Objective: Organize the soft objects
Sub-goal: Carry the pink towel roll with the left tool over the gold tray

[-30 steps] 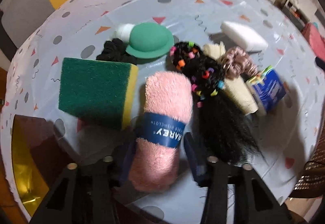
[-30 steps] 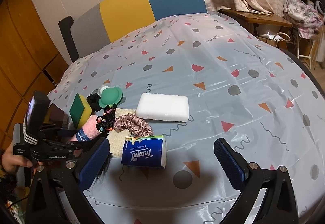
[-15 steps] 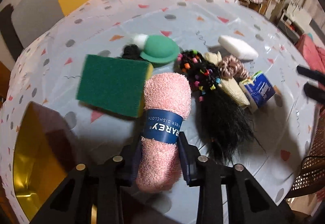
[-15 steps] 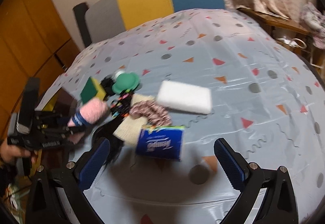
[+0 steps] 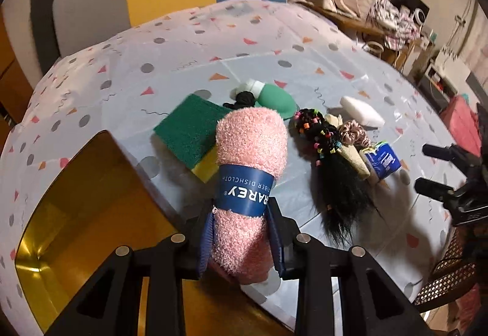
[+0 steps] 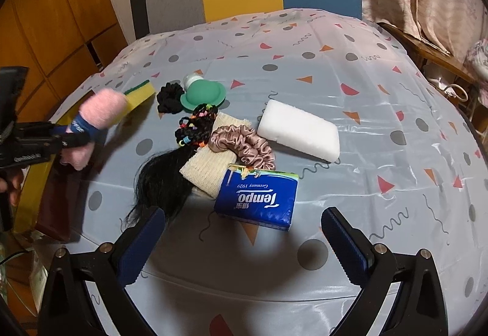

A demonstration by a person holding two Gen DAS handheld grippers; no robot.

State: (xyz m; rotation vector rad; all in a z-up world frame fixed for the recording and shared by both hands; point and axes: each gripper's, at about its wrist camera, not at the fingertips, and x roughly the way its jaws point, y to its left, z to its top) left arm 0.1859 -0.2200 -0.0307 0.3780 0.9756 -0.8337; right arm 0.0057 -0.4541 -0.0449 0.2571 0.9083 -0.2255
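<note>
The rolled pink dishcloth [image 5: 250, 171] is clamped in the left tool [image 5: 241, 232] and lifted off the desk [image 6: 305, 67] at its near-left edge, above a gold box [image 5: 76, 214]. Judging by this, sorting has barely begun. The sponge [image 6: 140, 92], scrunchies, hairpiece [image 6: 170, 159], white foam block [image 6: 300, 130] and tissue pack [image 6: 259, 198] all lie loose, the right tool [image 6: 241, 241] hovering spread apart near the pack.

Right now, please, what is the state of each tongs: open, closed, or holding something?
Left tongs: closed on the pink cloth roll, lifted off the table.
Right tongs: open, empty, above the tissue pack.
</note>
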